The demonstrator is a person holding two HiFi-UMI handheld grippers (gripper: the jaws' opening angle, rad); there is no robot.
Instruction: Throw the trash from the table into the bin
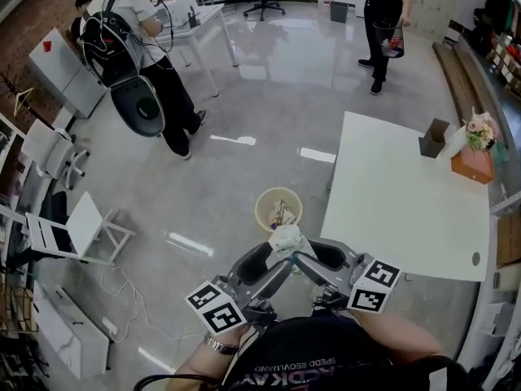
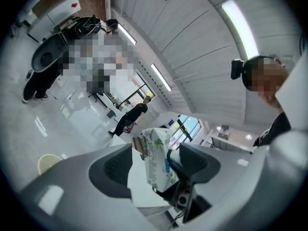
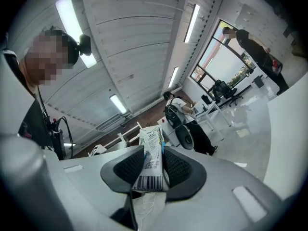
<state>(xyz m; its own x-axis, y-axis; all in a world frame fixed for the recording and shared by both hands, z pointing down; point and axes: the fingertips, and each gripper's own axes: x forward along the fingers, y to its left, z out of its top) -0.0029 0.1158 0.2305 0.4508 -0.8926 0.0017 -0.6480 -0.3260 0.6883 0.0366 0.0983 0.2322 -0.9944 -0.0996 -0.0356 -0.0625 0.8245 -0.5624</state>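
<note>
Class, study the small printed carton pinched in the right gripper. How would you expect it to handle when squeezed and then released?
The carton probably gives a little, since its sides look pressed in between the pads of the right gripper. It seems light, perhaps empty, because a narrow pinch near one end carries it. Its flat faces suggest it would land without rolling.

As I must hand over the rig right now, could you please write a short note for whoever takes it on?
Left tongs: open around the carton, not pressing it.
Right tongs: shut on the carton.
Things: carton held above the floor near the bin, which already holds rubbish; the table at right carries a grey box, flowers and an orange box.
Done: carton is off the table.
To do: drop it into the bin, then check the table for more trash.
</note>
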